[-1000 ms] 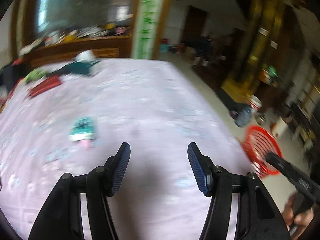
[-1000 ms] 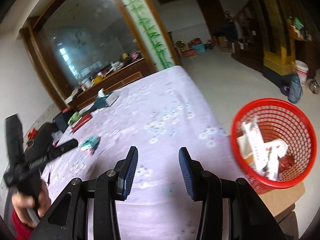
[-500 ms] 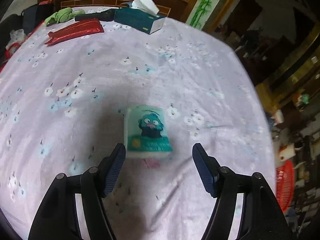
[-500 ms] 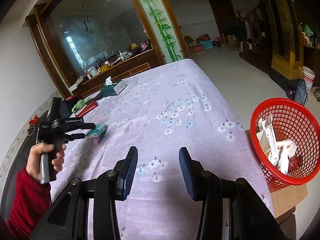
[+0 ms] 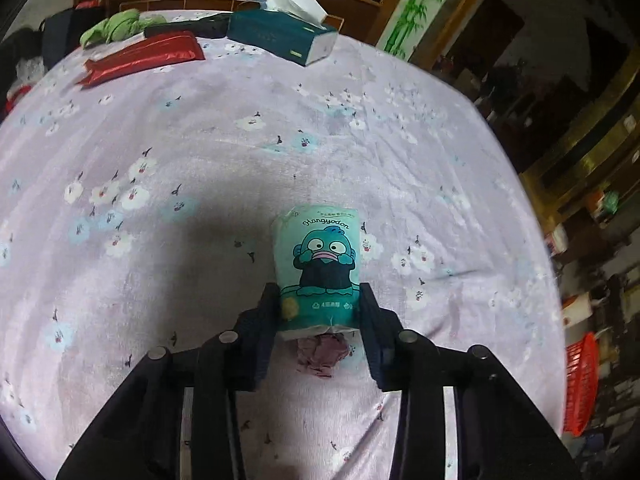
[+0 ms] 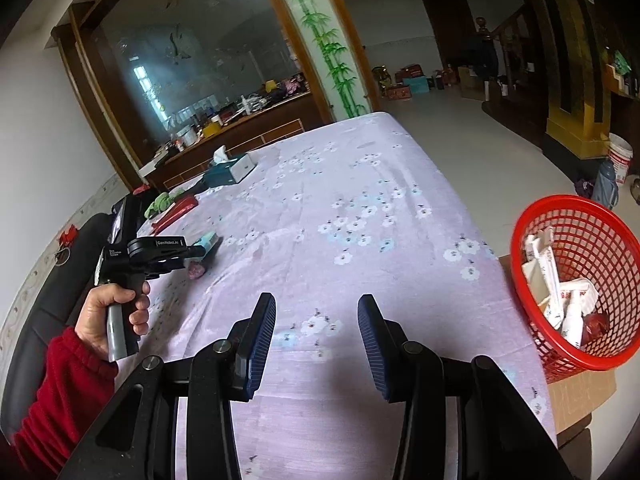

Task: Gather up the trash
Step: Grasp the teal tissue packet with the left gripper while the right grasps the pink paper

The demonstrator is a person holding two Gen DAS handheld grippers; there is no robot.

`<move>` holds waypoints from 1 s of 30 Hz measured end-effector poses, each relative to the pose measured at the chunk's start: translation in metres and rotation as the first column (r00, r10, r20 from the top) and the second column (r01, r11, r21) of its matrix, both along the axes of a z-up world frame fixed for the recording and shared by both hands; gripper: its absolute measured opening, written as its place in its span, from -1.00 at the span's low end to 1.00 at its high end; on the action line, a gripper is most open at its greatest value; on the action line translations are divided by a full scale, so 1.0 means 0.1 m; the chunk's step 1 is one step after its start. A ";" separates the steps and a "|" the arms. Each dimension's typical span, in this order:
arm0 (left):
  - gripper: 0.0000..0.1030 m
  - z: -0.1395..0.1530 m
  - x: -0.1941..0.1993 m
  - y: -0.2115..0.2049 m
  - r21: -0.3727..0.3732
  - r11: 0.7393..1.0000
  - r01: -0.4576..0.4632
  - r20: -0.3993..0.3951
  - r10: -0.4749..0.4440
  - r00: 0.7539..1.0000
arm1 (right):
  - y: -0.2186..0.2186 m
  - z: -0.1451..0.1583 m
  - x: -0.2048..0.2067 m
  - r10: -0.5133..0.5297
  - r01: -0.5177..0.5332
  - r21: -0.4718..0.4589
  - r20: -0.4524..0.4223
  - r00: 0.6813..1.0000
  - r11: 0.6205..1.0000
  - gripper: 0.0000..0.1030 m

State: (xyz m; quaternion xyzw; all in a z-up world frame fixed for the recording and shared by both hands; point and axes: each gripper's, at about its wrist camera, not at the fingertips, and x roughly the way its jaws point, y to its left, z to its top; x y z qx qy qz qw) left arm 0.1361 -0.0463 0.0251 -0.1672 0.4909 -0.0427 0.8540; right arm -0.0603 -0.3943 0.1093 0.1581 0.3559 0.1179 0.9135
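Gripping teal tissue pack (image 5: 319,270) between left gripper (image 5: 319,312) pads, low on its near end, on floral tablecloth (image 5: 240,152). Sitting just above crumpled pink scrap (image 5: 320,354). Advising firmer, deeper bite before lifting; soft pack likely sagging. Idling right gripper (image 6: 316,330), spread wide and empty. Waiting red basket (image 6: 580,288), well apart beyond table edge.

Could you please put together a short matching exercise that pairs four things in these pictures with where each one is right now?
Things:
1. teal tissue pack
2. red basket
3. tissue box
4. right gripper

Places:
A. at the far end of the table
B. open above bare tablecloth
C. between the left gripper fingers
D. beside the table's right edge, holding wrappers

Pairs: 1-C, 2-D, 3-A, 4-B
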 end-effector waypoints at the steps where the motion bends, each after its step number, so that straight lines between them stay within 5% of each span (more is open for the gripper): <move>1: -0.35 0.01 -0.03 0.03 -0.007 1.000 -0.003 0.006 0.003 1.000 | 0.04 0.01 0.02 0.011 -0.011 -0.003 -0.002 1.000 1.000 -0.11; 10: -0.36 0.41 -0.76 0.30 -0.023 1.000 -0.017 0.168 0.020 0.986 | 0.66 0.02 0.36 0.192 -0.192 0.012 -0.080 0.978 0.981 -0.11; 16: -0.35 0.39 -1.34 0.43 0.007 0.999 -0.041 0.228 0.038 0.973 | 1.26 -0.06 0.75 0.294 -0.292 0.036 -0.146 0.945 0.956 -0.14; 30: -0.35 0.24 -1.79 0.60 0.068 0.995 -0.069 0.296 0.046 0.954 | 2.23 -0.49 1.69 0.283 -0.290 0.014 -0.267 0.921 0.957 -0.27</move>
